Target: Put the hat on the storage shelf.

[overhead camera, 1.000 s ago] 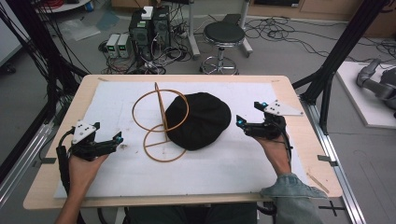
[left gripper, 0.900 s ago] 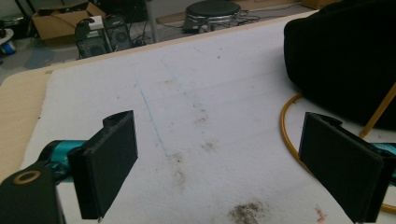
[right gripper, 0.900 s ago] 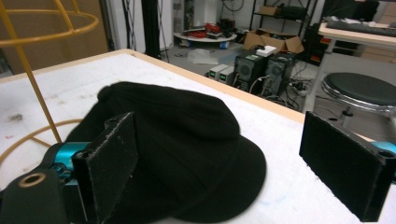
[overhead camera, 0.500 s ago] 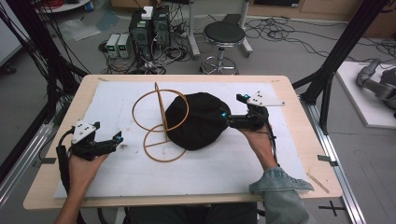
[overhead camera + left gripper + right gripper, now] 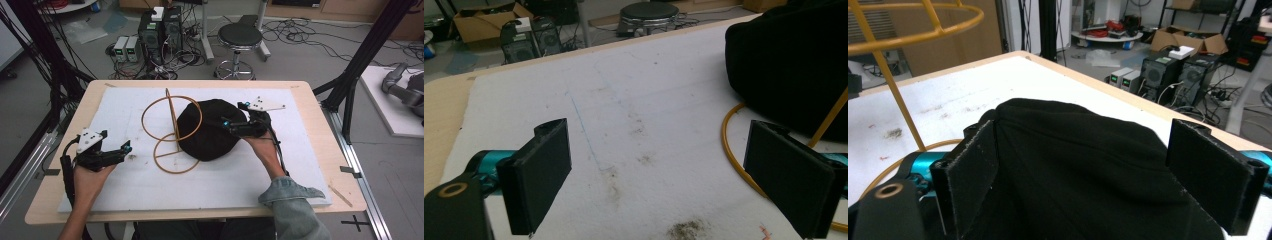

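The left gripper rests low on the white mat near the worktop's left edge, its jaws wide apart with nothing between them. In the left gripper view, bare, lightly stained mat runs ahead of the jaws to the far mat edge. The yellow wire stand's base ring curves just inside the jaw on the right of that view, and the black hat bulks beyond that jaw.

The right gripper sits farther in, at the hat's right side. Its jaws are spread, and in the right gripper view the hat fills the gap between them; whether either jaw touches the cloth I cannot tell. The hat is soft, dark and dome-shaped, lying mid-mat against the stand. Beyond and to the left of these jaws the stand's upright and upper ring rise, with open mat behind up to the worktop's far edge.
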Demonstrator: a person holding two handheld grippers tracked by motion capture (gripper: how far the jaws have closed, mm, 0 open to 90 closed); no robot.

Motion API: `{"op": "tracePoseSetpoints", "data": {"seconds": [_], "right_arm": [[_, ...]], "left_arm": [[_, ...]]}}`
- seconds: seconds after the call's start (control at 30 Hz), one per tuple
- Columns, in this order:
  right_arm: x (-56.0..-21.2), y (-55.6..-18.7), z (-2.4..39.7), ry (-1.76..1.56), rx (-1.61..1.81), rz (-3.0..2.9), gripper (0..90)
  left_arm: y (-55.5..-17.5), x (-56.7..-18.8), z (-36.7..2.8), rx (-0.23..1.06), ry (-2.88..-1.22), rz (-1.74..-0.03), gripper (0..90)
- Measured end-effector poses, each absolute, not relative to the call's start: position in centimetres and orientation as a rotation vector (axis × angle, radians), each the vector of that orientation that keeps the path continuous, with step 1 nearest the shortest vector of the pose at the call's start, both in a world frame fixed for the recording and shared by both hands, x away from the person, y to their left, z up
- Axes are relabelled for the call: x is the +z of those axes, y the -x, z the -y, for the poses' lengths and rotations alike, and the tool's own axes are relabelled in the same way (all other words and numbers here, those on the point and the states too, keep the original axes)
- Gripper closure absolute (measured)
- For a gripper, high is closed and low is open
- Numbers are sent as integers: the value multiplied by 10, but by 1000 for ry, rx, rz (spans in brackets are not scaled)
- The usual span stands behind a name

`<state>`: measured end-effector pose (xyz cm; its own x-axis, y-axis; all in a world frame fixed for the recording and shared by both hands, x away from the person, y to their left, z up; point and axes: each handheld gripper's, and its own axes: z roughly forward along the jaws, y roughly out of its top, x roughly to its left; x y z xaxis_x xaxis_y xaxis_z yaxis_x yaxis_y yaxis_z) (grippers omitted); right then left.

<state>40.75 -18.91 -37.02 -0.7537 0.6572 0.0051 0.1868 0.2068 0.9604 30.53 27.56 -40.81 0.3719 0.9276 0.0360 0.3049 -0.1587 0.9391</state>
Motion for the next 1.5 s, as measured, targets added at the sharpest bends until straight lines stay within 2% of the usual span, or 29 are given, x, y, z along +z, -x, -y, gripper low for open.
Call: {"op": "tracePoseSetpoints", "data": {"seconds": [0.53,1.1,1.3,1.33,1.5], "right_arm": [[-388,-427,154,-726,1520,-2187,138],[-403,-440,146,-761,1418,-2265,154],[-408,-441,142,-747,1353,-2323,246],[-408,-441,142,-744,1342,-2324,306],[-408,-439,140,-708,1323,-2342,444]], "left_arm": [[-305,-408,-277,825,-1678,-1105,121],[-305,-407,-276,822,-1673,-1103,121],[-305,-407,-277,822,-1681,-1106,121],[-305,-408,-277,823,-1679,-1106,121],[-305,-407,-277,823,-1675,-1105,121]]}}
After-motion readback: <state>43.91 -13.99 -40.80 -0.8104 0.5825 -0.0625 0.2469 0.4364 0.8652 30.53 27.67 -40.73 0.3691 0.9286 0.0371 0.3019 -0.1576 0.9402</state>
